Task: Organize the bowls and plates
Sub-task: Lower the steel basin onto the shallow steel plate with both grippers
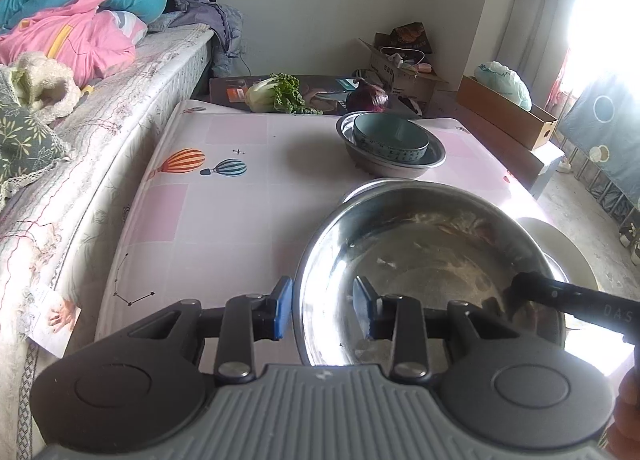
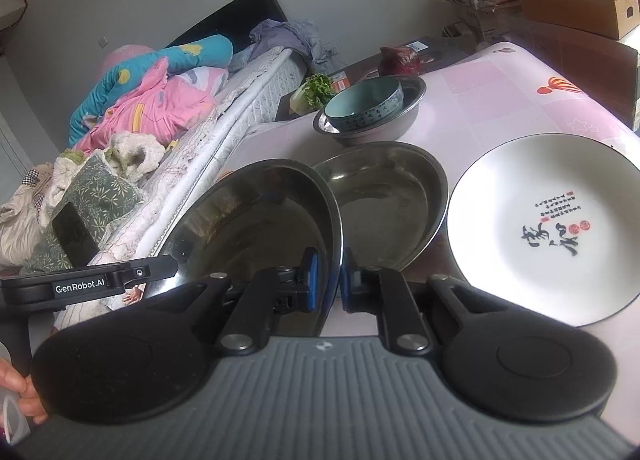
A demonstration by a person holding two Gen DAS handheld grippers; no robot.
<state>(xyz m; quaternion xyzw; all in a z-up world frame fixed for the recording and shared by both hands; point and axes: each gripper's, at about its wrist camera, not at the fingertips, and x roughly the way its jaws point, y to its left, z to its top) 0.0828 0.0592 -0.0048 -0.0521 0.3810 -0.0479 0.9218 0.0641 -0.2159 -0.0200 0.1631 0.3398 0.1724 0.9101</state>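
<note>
the right gripper (image 2: 327,280) is clamped on the rim of a steel bowl (image 2: 256,220), its two blue pads pressed to either side of the thin edge, one inside the bowl and one outside. the bowl is lifted and tilted, its hollow facing the camera, and it covers part of a second steel bowl (image 2: 384,196) that sits on the table (image 2: 520,92) just behind it. in the left wrist view the same held bowl (image 1: 432,260) fills the lower right, and the right gripper's black finger reaches in over its far rim from the right. the left gripper (image 1: 324,312) has its jaws partly apart with the near rim of that bowl between them: one blue pad stands outside the wall, the other inside the bowl, and a gap shows on the outer side, so i cannot tell whether the pads press on the rim. to the right of the two steel bowls a white plate (image 2: 548,228) with black and red writing lies flat on the tablecloth, just beside the second bowl. farther back on the table a blue-green bowl (image 2: 364,104) is nested in another steel bowl (image 2: 400,116). beyond the table's far edge lie a leafy cabbage (image 1: 276,94) and a purple cabbage (image 1: 368,98). a bed with bright quilts (image 1: 80,20) runs along the table's left side.
</note>
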